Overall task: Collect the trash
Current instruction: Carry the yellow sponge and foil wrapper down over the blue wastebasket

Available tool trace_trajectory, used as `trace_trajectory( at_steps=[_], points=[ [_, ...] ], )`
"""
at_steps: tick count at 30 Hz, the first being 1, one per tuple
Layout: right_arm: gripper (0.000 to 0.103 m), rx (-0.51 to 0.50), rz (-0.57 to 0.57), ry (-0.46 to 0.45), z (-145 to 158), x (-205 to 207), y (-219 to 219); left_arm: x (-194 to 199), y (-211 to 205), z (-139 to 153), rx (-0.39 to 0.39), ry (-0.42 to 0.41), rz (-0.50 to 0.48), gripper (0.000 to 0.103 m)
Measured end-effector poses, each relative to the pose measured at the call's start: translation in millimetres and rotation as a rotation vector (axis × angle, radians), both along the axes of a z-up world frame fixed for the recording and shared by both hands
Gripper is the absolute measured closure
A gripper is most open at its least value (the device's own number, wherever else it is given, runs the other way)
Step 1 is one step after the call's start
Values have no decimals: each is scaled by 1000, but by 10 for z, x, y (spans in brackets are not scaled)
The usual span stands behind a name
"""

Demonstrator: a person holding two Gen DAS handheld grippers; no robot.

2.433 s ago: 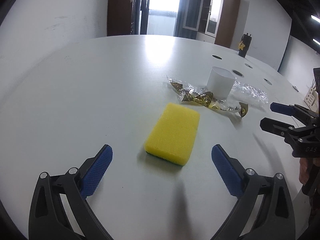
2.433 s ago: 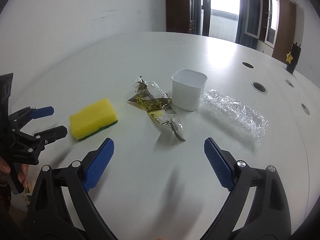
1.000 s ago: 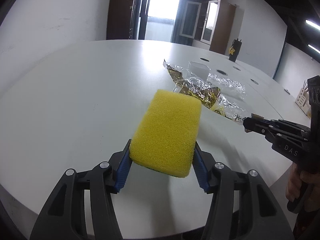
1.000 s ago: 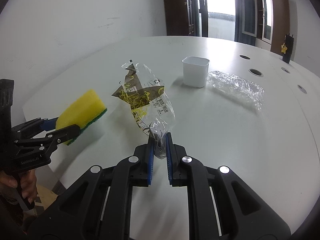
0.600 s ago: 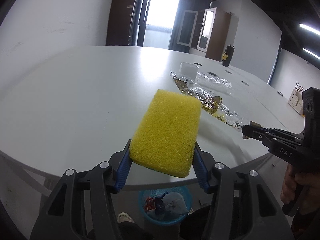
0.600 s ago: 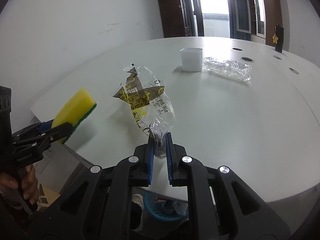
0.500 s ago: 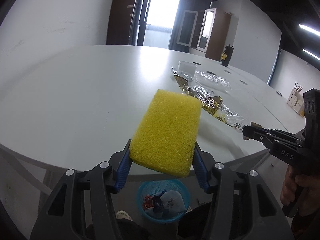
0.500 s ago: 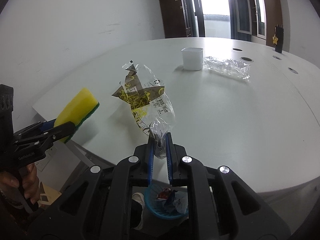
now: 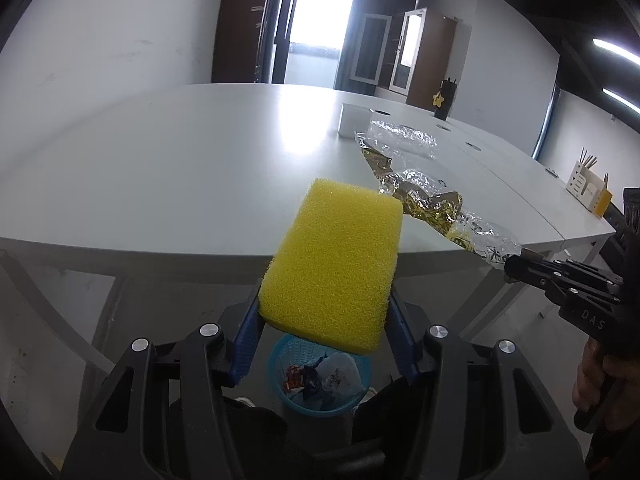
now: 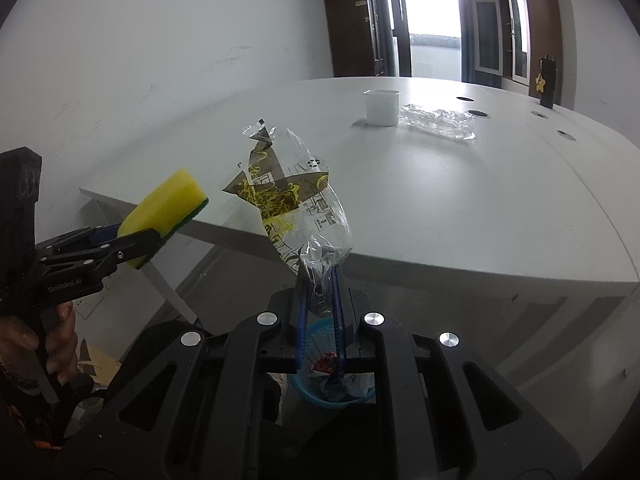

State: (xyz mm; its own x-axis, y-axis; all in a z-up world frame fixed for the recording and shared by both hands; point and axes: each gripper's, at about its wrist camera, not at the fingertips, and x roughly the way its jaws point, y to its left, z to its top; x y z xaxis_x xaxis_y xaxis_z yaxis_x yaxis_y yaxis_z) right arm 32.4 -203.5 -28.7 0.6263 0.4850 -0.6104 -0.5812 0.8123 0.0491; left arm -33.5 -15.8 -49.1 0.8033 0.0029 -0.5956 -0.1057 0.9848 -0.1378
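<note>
One crumpled clear plastic snack wrapper w/ brown-and-gold print (image 10: 298, 200) hangs in the air off the table edge, its twisted tail pinched betw. the blue pads of the right gripper (image 10: 320, 300), jaws nearly together on it. One yellow porous foam sponge w/ thin green scouring layer (image 9: 334, 262) is clamped at its near end betw. the blue ribbed pads of the left gripper (image 9: 324, 332), also held out past the table edge. Below both, on the floor, one round blue mesh plastic waste basket (image 9: 280, 368) holds crumpled wrappers: white, red, dark blue bits. On the white smooth table (image 10: 460, 184) remain one small white square-ish plastic cup (image 10: 381, 107), upright, inside not visible, and just beside it one flattened crinkly clear plastic bag (image 10: 438, 120). Table has several round cable holes (image 10: 477, 113). Far end: one dark bottle w/ yellow star tag (image 10: 546, 85). A bare hand (image 10: 44, 344) grips the left gripper's handle.
</note>
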Motion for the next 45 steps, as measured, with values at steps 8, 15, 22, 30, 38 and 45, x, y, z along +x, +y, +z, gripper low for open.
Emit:
trace_trajectory(
  at_steps=[8, 15, 22, 30, 38, 45],
  points=[
    [93, -11, 41, 53, -161, -330, -197, -149, -177, -25, 58, 12, -58, 48],
    [93, -36, 62, 130, -473, -413, -159, -207, -217, -239, 37, 64, -71, 48],
    [93, -76, 73, 191, -758, -368, -40, -88, -241, -528, 32, 134, -85, 48],
    [93, -97, 46, 282, -1175, -122, -2, 108, -150, -1037, -8, 253, -83, 48],
    [93, -109, -4, 385, -1574, 252, 205, 439, -39, -1363, -30, 339, -70, 48],
    [93, -157, -33, 432, -1914, 536, 348, 731, -50, -1620, -28, 385, -64, 48]
  ],
)
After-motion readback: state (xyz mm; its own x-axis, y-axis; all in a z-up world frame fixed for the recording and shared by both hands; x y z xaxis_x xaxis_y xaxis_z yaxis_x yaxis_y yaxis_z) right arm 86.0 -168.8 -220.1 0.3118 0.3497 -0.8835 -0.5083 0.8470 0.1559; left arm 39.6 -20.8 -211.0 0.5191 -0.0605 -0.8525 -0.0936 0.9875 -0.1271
